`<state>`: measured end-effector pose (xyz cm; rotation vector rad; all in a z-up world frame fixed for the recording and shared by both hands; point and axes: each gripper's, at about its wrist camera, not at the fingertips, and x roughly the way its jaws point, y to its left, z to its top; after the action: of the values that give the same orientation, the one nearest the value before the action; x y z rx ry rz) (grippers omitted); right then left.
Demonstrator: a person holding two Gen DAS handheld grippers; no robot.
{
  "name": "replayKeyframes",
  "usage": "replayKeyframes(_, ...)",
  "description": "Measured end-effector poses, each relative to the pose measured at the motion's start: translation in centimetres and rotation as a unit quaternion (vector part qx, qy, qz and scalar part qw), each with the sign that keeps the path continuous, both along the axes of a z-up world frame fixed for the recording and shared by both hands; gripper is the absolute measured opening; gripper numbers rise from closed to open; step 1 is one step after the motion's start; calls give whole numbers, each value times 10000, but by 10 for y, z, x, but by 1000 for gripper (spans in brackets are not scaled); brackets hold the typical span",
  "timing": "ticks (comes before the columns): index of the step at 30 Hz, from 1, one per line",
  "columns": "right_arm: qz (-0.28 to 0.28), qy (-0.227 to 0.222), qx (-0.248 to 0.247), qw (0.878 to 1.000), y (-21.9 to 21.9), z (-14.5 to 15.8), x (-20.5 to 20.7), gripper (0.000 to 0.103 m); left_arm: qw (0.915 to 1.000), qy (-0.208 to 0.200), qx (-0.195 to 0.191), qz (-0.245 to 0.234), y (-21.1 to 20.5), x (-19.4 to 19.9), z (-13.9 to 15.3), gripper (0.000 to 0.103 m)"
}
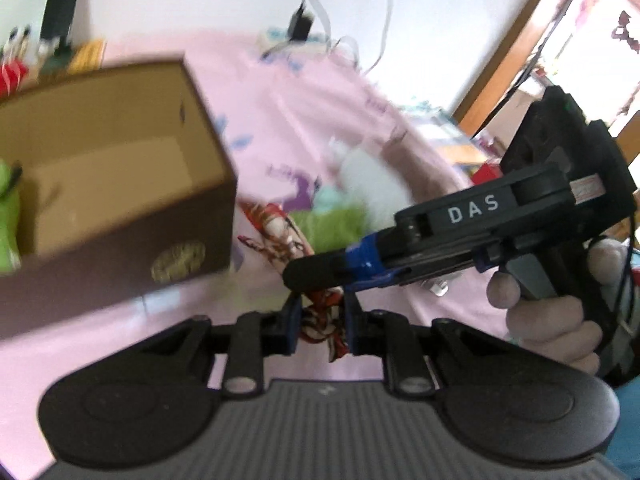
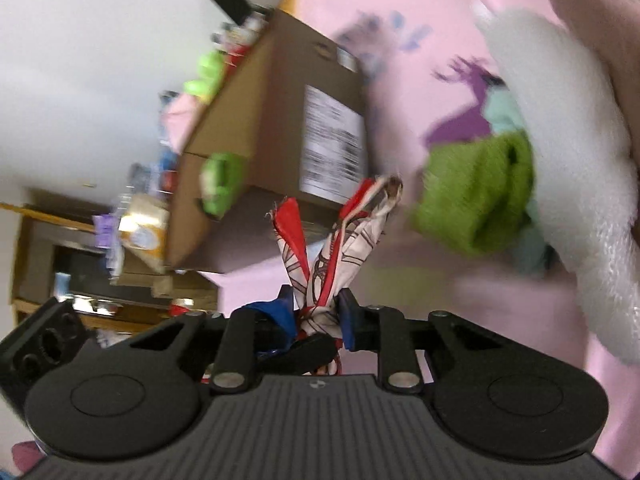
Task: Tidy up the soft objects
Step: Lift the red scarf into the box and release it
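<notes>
A red-and-white patterned scarf is bunched between the fingers of my left gripper, which is shut on it. My right gripper reaches in from the right, held by a hand, with its tips pinched on the same scarf just above. In the right wrist view the scarf fans upward out of my right gripper, shut on its knot. An open cardboard box stands at left on the pink bedsheet, a green plush at its edge.
A green towel, a white fluffy plush and a pale teal cloth lie on the sheet to the right of the box. Cluttered shelves stand beyond the bed. A charger and cables lie at the far end.
</notes>
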<state>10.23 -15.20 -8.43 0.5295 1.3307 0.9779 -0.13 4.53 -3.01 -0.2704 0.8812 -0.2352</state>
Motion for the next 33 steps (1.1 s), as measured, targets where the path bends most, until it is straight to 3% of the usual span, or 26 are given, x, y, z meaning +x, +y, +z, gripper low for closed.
replayKeyframes(7, -117, -890, 834, 9925, -3, 73, 0, 4, 9946, -1037, 68, 73, 17, -4, 66, 18)
replayKeyframes(12, 87, -1507, 1040, 9831, 43, 104, 20, 5, 9896, -1283, 330, 563, 55, 9, 84, 18)
replayKeyframes(16, 409, -1933, 794, 9771, 104, 104, 30, 5, 9873, -1069, 536, 1045, 93, 18, 71, 18)
replayKeyframes(24, 830, -1829, -43, 9796, 209, 55, 42, 6, 9823, -118, 680, 1741, 161, 38, 10, 22)
replayKeyframes(26, 872, -1743, -326, 9803, 222, 44, 39, 12, 9794, 164, 770, 1861, 172, 38, -2, 24)
replayKeyframes(27, 869, -1748, -475, 9796, 226, 39, 38, 12, 9773, 273, 822, 1936, 176, 39, -7, 31)
replayKeyframes(28, 855, -1782, -588, 9785, 230, 37, 36, 12, 9756, 373, 855, 1986, 180, 37, -10, 47)
replayKeyframes(29, 807, -1826, -684, 9775, 232, 35, 34, 12, 9742, 420, 894, 2029, 184, 35, -11, 57)
replayKeyframes(33, 636, -1833, -615, 9791, 223, 42, 35, 13, 9705, 383, 1061, 2130, 190, 29, -8, 59)
